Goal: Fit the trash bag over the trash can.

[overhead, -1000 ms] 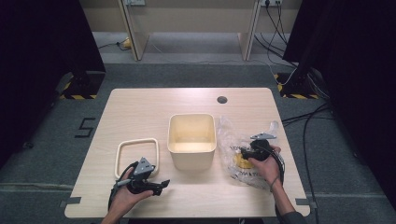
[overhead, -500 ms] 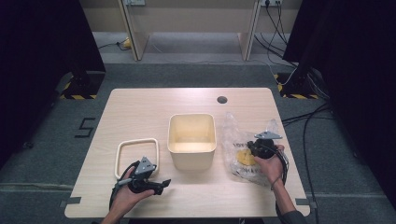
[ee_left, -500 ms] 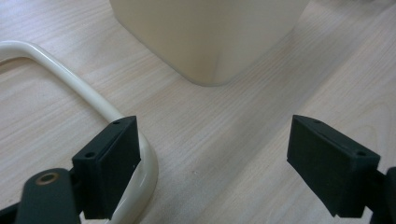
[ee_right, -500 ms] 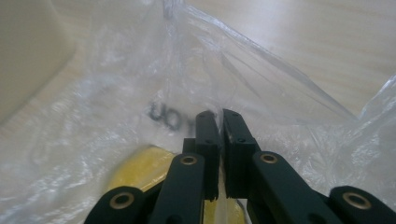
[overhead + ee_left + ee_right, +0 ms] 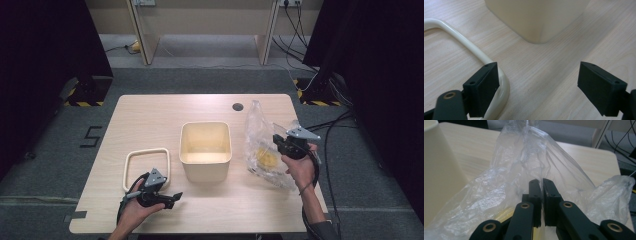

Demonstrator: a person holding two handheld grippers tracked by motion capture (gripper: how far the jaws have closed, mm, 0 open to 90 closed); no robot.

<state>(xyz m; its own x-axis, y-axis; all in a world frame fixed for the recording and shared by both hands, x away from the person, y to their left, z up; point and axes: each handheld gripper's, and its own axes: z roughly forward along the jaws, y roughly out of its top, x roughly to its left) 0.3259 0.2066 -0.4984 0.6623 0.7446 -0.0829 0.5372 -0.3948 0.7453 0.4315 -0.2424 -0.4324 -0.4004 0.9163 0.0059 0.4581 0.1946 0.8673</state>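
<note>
In the high view, our right hand-held gripper point(image 5: 278, 141) has just clamped onto the plastic bag point(image 5: 260, 145), lifted at right of centre beside the empty tub point(image 5: 205, 148). In the left gripper view, our left hand-held gripper point(image 5: 537, 87) gapes empty by the lid point(image 5: 466, 45). In the right gripper view the jaws pinch film, so emptying remains.

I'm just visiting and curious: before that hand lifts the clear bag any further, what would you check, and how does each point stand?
1. Right gripper pinches the clear crinkled plastic bag: ok, jaws shut on the film.
2. Yellow contents are low in the bag: ok.
3. Bag mouth is closed: cannot tell.
4. Cream square plastic tub stands upright, open and empty: ok.
5. Left gripper is free: ok, jaws open beside the cream rounded-square frame.
6. Light wooden table between bag and tub is unobstructed: ok.
</note>
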